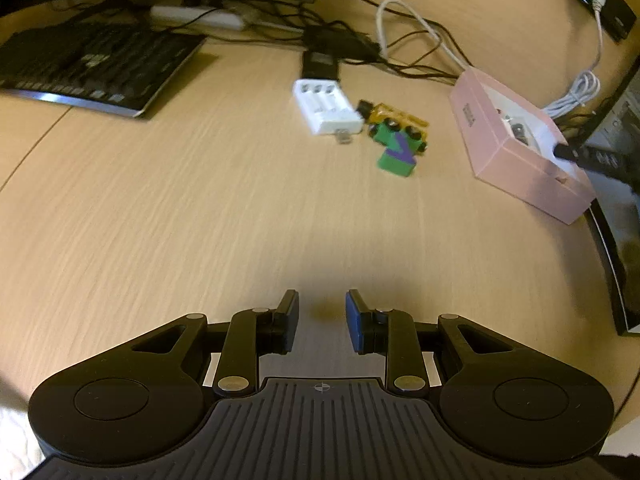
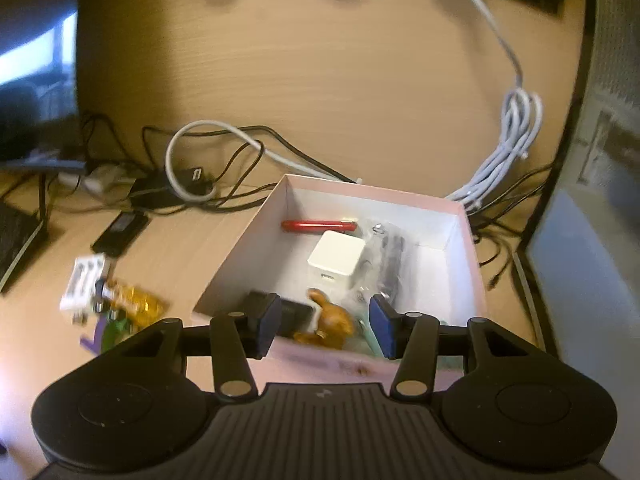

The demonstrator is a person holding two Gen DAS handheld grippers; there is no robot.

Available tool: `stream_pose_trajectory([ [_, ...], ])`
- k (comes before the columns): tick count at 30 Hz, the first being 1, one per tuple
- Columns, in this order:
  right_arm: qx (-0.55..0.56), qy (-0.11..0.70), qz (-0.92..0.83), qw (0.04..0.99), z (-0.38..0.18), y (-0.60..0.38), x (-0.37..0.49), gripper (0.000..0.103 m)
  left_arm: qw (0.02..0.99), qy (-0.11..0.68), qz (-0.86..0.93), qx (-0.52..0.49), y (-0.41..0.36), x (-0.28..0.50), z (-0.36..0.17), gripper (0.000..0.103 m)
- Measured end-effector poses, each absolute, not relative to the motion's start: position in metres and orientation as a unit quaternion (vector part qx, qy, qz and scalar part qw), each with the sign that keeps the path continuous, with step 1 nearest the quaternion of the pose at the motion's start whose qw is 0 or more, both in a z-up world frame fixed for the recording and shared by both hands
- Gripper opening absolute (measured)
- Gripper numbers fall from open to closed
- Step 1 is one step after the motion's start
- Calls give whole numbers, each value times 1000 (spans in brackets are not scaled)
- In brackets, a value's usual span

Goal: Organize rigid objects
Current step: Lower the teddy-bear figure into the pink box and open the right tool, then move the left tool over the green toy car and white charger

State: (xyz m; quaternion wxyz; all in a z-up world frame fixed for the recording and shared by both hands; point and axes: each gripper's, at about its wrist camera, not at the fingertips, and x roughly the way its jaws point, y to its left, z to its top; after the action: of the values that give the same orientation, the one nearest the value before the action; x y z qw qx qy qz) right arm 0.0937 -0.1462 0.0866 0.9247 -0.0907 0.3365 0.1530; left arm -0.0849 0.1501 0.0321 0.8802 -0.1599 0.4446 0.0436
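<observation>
A pink box (image 2: 236,256) with a white inside stands on the wooden desk; it also shows in the left wrist view (image 1: 492,140). In it lie a red pen (image 2: 318,225), a white cube charger (image 2: 336,258), a brown figurine (image 2: 330,320), a black item (image 2: 294,314) and a clear bag. My right gripper (image 2: 322,326) is open and empty above the box's near wall. Left of the box lie a white battery charger (image 1: 326,108), a yellow toy (image 1: 400,118), a green and purple block (image 1: 396,150) and a black stick (image 1: 320,65). My left gripper (image 1: 322,320) is open and empty over bare desk.
A black keyboard (image 1: 88,68) lies at the far left. Tangled black cables (image 1: 352,46) and a white cable (image 1: 404,20) run behind the objects. A coiled white cable (image 2: 508,144) lies behind the box. A monitor base stands at the far edge.
</observation>
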Motion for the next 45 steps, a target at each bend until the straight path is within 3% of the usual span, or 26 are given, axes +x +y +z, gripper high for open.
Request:
stream_pose_trajectory([
  [4,-99,335,148,925,88,-154,58,57,888,436,32,-140,141,-53,37,28],
  [14,-142,366,102,914,63,-162,-14,57,906,401,7,-134,132,13,49,28],
  [20,-128,397,74,906,55,-169,-31,57,915,393,-18,-95,116,32,49,28],
  [45,-145,410,14,901,51,-195,-59,57,920,372,39,-113,151,66,46,28],
])
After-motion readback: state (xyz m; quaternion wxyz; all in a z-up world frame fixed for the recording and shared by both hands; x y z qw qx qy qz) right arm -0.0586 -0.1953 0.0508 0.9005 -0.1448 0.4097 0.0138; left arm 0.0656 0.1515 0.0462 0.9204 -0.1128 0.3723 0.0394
